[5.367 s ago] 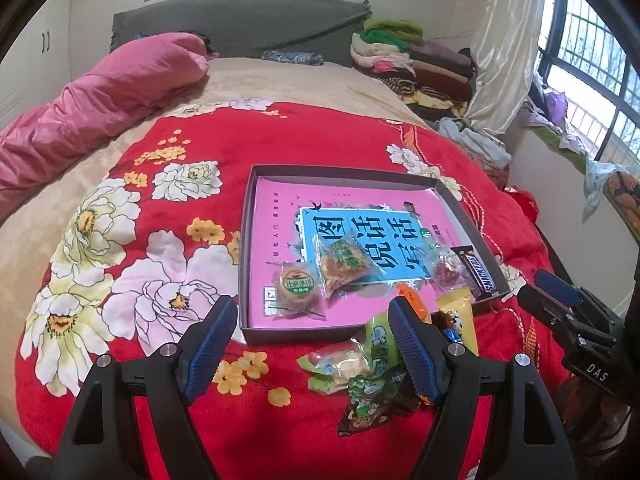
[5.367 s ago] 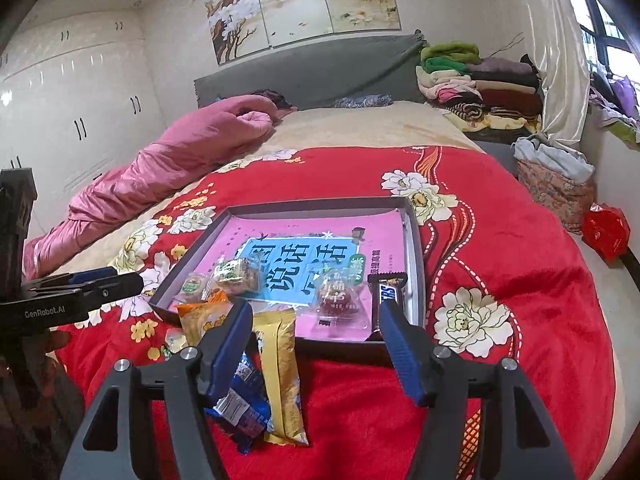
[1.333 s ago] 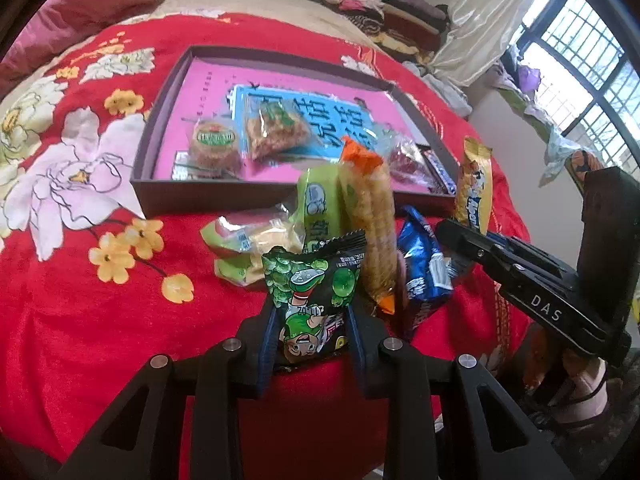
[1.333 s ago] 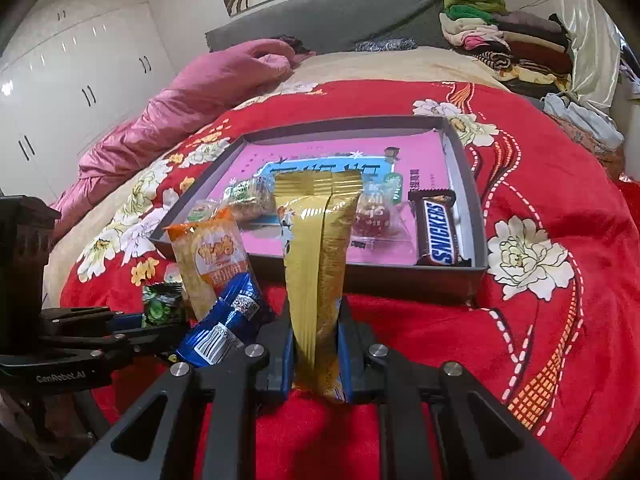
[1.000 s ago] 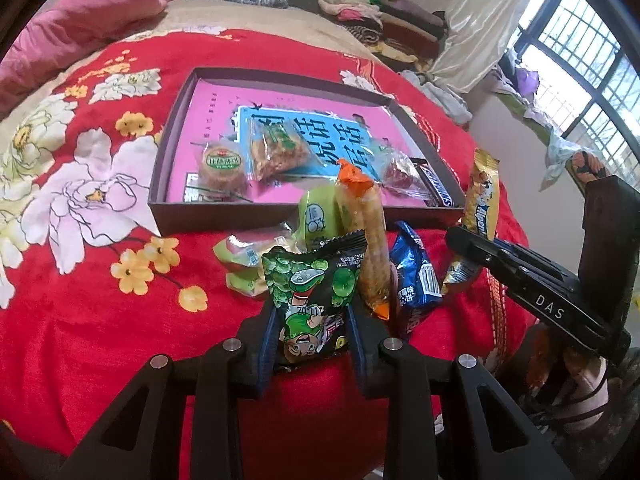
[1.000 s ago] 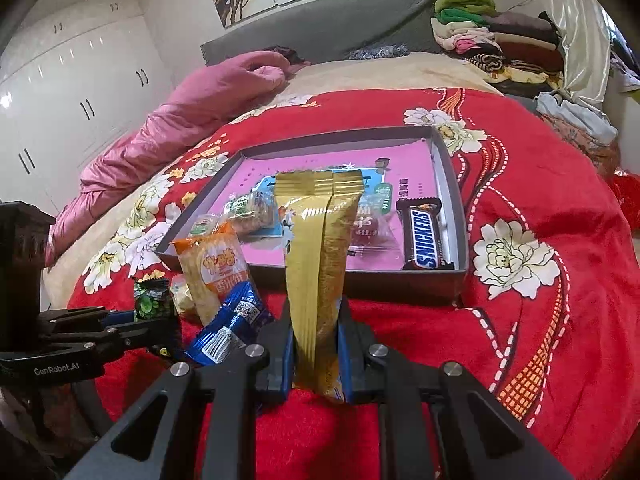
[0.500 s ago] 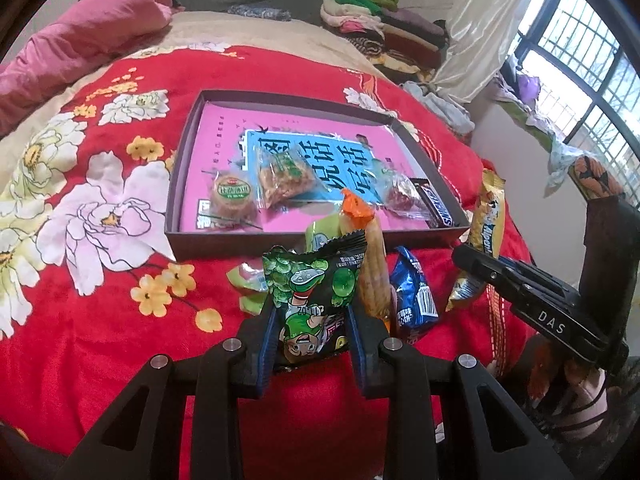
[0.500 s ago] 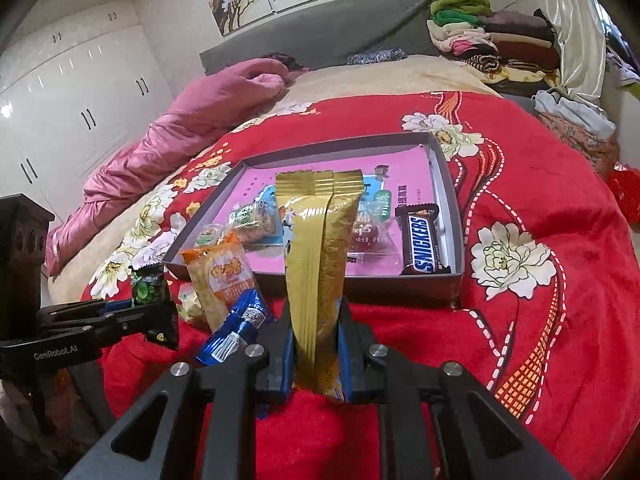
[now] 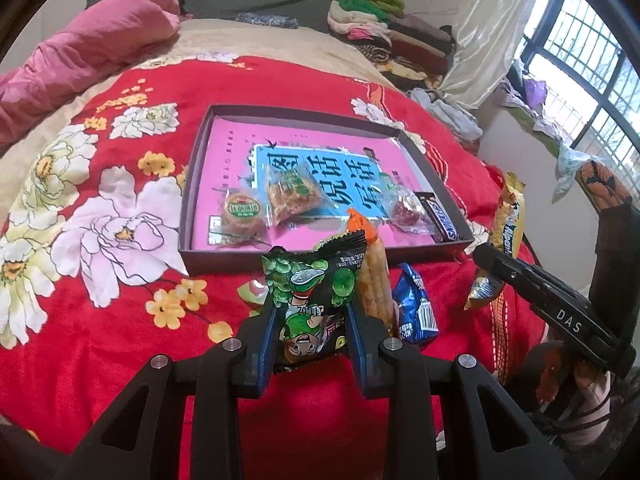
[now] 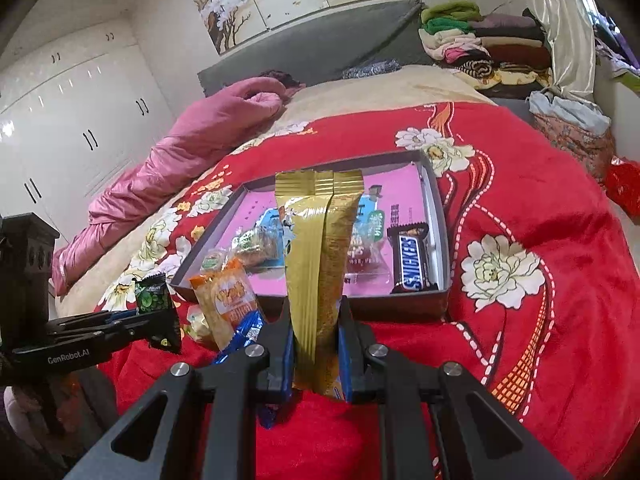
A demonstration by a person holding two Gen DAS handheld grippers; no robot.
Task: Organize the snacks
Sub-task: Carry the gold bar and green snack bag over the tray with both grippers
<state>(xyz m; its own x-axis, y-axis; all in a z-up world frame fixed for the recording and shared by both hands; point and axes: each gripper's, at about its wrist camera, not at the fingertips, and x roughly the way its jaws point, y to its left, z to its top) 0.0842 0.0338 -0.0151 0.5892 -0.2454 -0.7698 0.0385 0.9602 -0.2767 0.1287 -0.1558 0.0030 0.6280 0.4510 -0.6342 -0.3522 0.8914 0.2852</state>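
Observation:
My left gripper [image 9: 310,316] is shut on a green pea snack packet [image 9: 316,284] and holds it above the red bedspread, in front of the tray. My right gripper [image 10: 314,324] is shut on a gold snack packet [image 10: 320,248], held upright before the tray's near rim. The dark tray [image 9: 192,184] has a pink book as its floor and holds a round cake [image 9: 240,210], a cracker pack [image 9: 294,196], a red candy [image 9: 406,210] and a Snickers bar [image 10: 410,258]. An orange packet [image 9: 374,280] and a blue packet [image 9: 416,308] lie in front of the tray.
The red flowered bedspread [image 9: 100,220] covers the bed. A pink quilt [image 10: 192,148] lies at the far left. Folded clothes [image 10: 480,48] are stacked by the headboard. A pale green packet [image 9: 252,292] lies behind the pea packet. A window [image 9: 580,60] is on the right.
Both grippers, each holding its packet, have risen and drawn back a little from the bed. The tray now shows farther off. The loose packets have stayed in place.

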